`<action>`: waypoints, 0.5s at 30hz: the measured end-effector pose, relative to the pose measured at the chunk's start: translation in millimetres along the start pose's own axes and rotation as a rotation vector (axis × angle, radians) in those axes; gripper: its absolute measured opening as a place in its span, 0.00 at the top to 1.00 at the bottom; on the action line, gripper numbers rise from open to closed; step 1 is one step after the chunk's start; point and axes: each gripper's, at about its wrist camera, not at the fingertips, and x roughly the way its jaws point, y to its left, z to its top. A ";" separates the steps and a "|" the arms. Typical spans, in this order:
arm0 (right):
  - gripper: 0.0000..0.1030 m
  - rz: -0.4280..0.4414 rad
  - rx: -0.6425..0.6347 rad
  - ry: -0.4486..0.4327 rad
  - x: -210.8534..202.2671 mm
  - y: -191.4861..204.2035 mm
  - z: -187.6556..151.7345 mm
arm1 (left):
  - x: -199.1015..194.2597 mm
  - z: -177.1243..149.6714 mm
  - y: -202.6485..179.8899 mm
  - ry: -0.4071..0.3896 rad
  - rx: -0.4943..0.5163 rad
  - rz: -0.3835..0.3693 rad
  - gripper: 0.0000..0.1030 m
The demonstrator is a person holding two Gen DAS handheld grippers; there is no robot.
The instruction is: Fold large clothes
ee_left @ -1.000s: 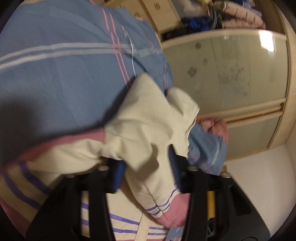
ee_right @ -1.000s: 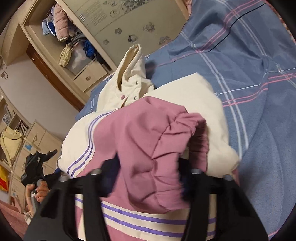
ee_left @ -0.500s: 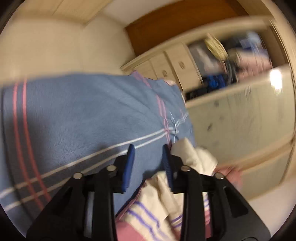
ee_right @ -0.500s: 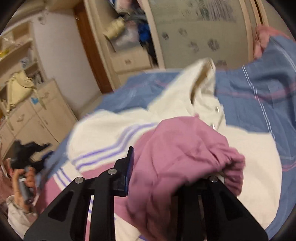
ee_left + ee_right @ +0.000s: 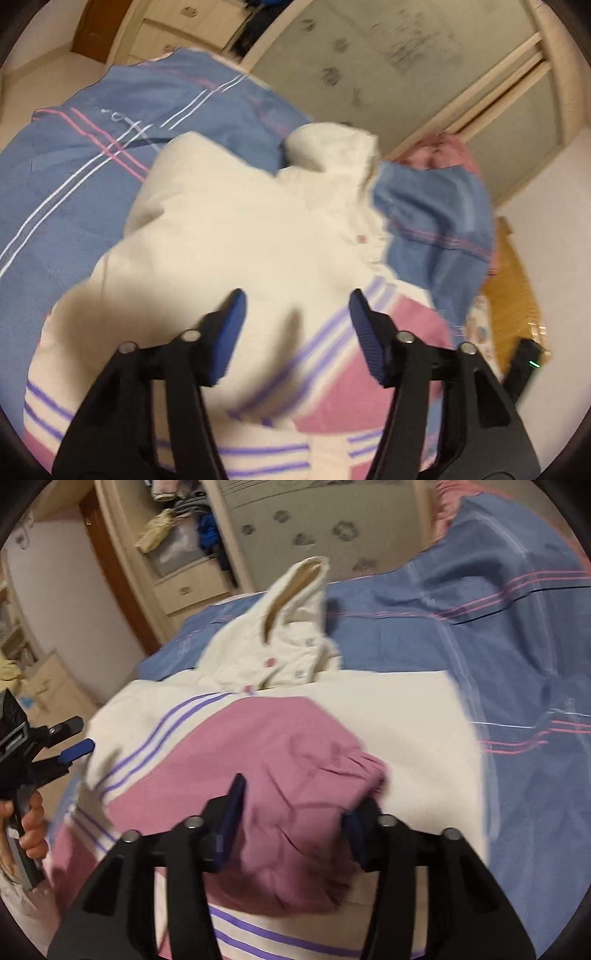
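A cream jacket (image 5: 240, 229) with pink panels and purple stripes lies on the blue striped bedcover (image 5: 74, 166). My left gripper (image 5: 295, 306) hovers just above the jacket's body. Its jaws are opening and nothing is between them. In the right wrist view the jacket (image 5: 388, 709) has its hood (image 5: 295, 602) standing up at the far end. Its pink sleeve (image 5: 295, 775) is folded across the front. My right gripper (image 5: 295, 805) straddles the sleeve's cuff end. Its jaws are opening, and the cloth lies loose between them. The left gripper (image 5: 74, 749) shows at the left edge, in a hand (image 5: 29, 823).
Frosted wardrobe doors (image 5: 314, 524) stand behind the bed, with drawers (image 5: 192, 587) and a shelf of clothes (image 5: 177, 528) beside them. A pink cloth (image 5: 443, 155) lies at the bed's far corner. A wooden floor (image 5: 513, 280) and a black device (image 5: 524, 365) lie past the bed edge.
My left gripper let go of the cream cloth, swung off over the bedcover and came back above the jacket, now wider. My right gripper opened around the pink sleeve, which now rests on the jacket.
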 end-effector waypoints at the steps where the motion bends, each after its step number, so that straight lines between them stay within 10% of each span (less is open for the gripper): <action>1: 0.38 -0.021 0.026 -0.006 -6.3 -3.0 -1.8 | 10.2 1.2 3.6 0.012 -0.006 0.045 0.64; 6: 0.38 0.118 -0.032 -0.239 -54.5 17.9 -13.3 | 40.0 5.3 46.4 0.035 -0.096 0.144 0.89; 9: 0.40 0.202 -0.138 -0.106 -42.3 47.5 -19.1 | 38.0 0.2 55.6 0.025 -0.110 0.130 0.92; 15: 0.40 0.049 -0.071 0.085 36.3 41.0 -19.2 | 31.8 -6.5 53.5 -0.008 -0.117 0.142 0.92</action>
